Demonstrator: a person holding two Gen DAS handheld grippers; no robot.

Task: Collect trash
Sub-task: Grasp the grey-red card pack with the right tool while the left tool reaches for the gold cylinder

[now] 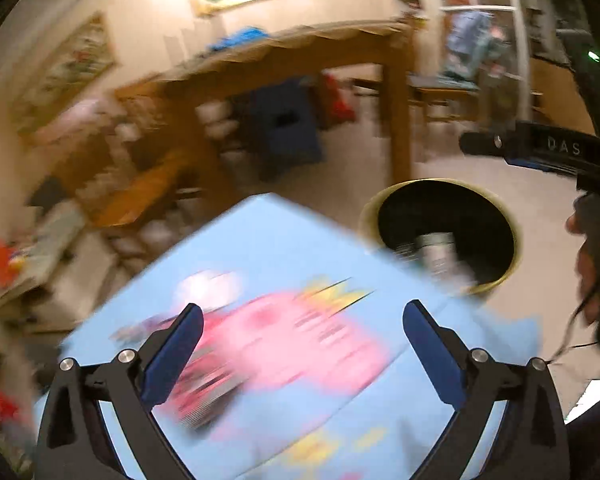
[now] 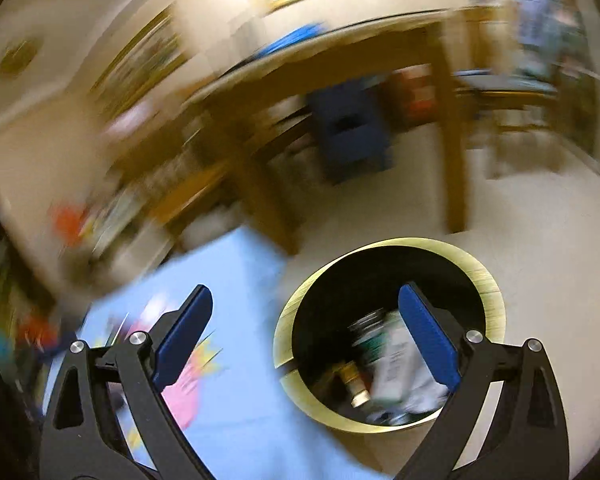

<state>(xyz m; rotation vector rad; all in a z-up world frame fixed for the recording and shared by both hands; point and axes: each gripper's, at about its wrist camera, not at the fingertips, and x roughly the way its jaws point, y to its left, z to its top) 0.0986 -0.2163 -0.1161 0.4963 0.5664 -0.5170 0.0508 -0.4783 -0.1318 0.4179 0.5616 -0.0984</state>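
Note:
A round black bin with a gold rim (image 2: 494, 312) stands on the pale floor; it also shows in the left wrist view (image 1: 512, 256). Inside it lie a can, a small bottle (image 2: 356, 384) and crumpled white packaging (image 2: 396, 364). My right gripper (image 2: 306, 336) is open and empty above the bin's left side. My left gripper (image 1: 302, 340) is open and empty above a light blue tablecloth with a pink cartoon print (image 1: 284, 340). The right gripper's body (image 1: 540, 148) shows at the right of the left wrist view. Both views are blurred by motion.
The blue-clothed table's corner (image 2: 240, 280) sits just left of the bin. A wooden table (image 1: 396, 112) stands behind on the floor, with a dark blue box (image 1: 288, 128) and red items under it. Shelves with clutter (image 1: 40, 240) are at the left.

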